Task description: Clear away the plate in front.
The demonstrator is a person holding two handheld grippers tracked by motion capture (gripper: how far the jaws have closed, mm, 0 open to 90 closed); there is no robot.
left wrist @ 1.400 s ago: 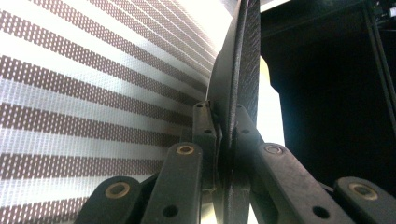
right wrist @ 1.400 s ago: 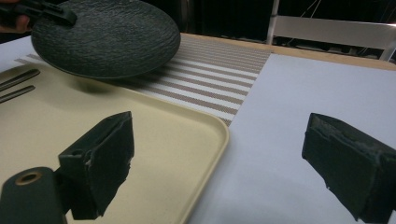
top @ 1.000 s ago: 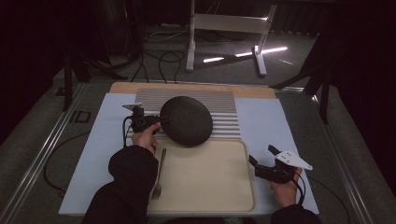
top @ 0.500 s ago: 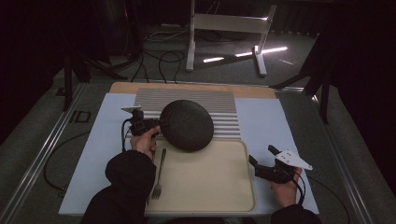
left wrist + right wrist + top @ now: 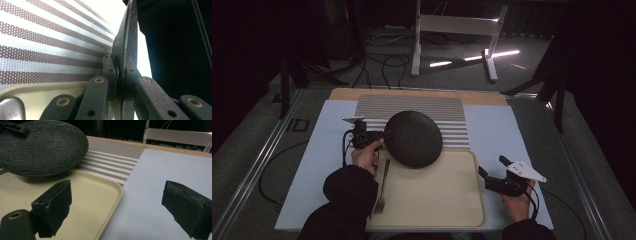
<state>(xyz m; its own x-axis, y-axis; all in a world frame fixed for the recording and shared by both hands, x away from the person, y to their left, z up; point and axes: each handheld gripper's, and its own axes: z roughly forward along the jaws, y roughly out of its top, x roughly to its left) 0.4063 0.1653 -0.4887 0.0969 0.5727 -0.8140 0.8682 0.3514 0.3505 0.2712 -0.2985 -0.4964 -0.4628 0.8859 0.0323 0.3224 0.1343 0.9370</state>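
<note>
Above the tray [image 5: 462,210], the left claw [image 5: 381,138] pinches the unmarked black plate's [image 5: 413,138] rim; the right claw [image 5: 493,172] gapes wide.

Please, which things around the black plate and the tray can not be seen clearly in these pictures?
- Tray corner under the black plate: high view, covered by the plate.
- Fork tines: high view, small, beside the dark sleeve.
- Plate's face: left gripper view, seen edge-on behind the left gripper.
- Fork: left gripper view, cut by the frame corner.
</note>
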